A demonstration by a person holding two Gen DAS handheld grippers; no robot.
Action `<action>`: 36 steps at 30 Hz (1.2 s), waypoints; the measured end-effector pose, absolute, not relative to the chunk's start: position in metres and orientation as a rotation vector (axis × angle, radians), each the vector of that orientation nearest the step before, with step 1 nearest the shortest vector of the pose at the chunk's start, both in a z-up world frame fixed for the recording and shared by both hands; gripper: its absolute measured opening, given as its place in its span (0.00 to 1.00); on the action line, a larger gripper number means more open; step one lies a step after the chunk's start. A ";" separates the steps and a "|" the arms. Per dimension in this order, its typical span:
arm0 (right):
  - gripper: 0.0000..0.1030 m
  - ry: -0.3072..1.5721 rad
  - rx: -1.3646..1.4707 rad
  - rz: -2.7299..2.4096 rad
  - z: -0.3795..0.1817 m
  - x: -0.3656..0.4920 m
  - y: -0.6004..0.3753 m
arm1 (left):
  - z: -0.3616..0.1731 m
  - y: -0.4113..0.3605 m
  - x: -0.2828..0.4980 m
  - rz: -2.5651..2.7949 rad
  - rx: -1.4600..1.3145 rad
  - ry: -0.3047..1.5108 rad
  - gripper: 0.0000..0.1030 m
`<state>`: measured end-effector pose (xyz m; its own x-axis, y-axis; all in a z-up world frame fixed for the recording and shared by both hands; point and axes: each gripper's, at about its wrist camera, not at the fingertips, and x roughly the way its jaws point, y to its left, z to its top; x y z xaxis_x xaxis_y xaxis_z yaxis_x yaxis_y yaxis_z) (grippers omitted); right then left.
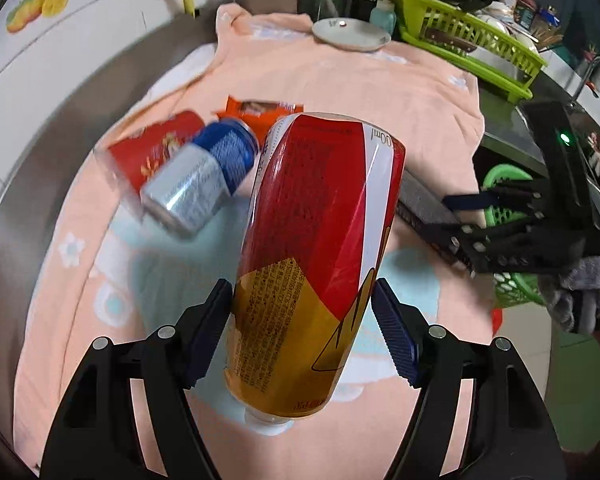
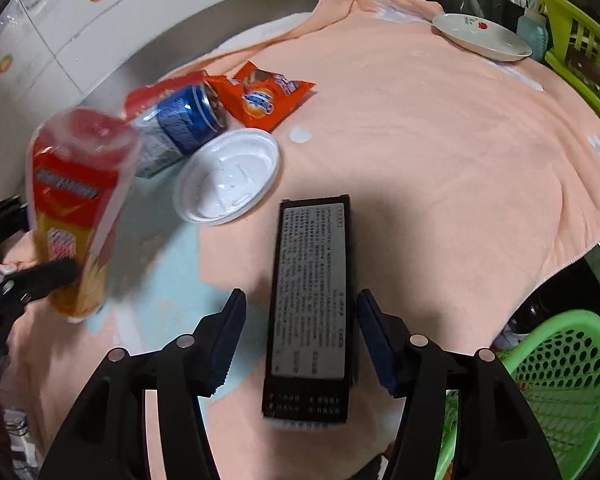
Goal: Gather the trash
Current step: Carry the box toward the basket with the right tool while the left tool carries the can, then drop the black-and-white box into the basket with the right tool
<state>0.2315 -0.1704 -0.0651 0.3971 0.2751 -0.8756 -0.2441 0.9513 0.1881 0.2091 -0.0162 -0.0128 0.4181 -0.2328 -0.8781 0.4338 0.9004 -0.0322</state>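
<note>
The left gripper (image 1: 302,334) is clamped on a red and gold plastic bottle (image 1: 316,248), its ribbed blue pads pressed to the label on either side; the bottle hangs cap-down above the peach towel (image 1: 380,92), evidently lifted clear for carrying to the green mesh basket (image 2: 568,380) that stands below the table edge on the right. The bottle's film label is glossy and creased, the body soft-walled. The right gripper (image 2: 300,338) stands partly open astride a flat black carton (image 2: 312,300) with a grey printed panel; there is a visible gap on each side, so the pads do not appear to bear on it, though whether the carton rests on the towel or is dropping cannot be settled from this angle. Remaining trash lies together at the far left of the towel: a dented blue and silver can (image 2: 180,128) on its side, an orange foil snack wrapper (image 2: 264,96), a red packet (image 1: 156,152) and a shallow white plastic lid (image 2: 228,176). A ceramic plate (image 2: 480,36) sits well apart at the far edge, likely not trash
</note>
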 end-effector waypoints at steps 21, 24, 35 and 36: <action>0.44 1.052 0.227 0.123 -0.056 0.140 -0.319 | -0.007 -0.079 0.178 -0.586 0.168 1.067 0.66; 0.45 1.104 0.246 0.039 -0.082 0.130 -0.355 | -0.006 -0.104 0.176 -0.625 0.167 1.065 0.66; 0.45 1.254 0.331 -0.042 -0.167 0.134 -0.415 | -0.007 -0.202 0.173 -0.746 0.173 1.085 0.65; 0.45 1.260 0.332 -0.046 -0.170 0.136 -0.417 | -0.008 -0.208 0.172 -0.751 0.174 1.087 0.65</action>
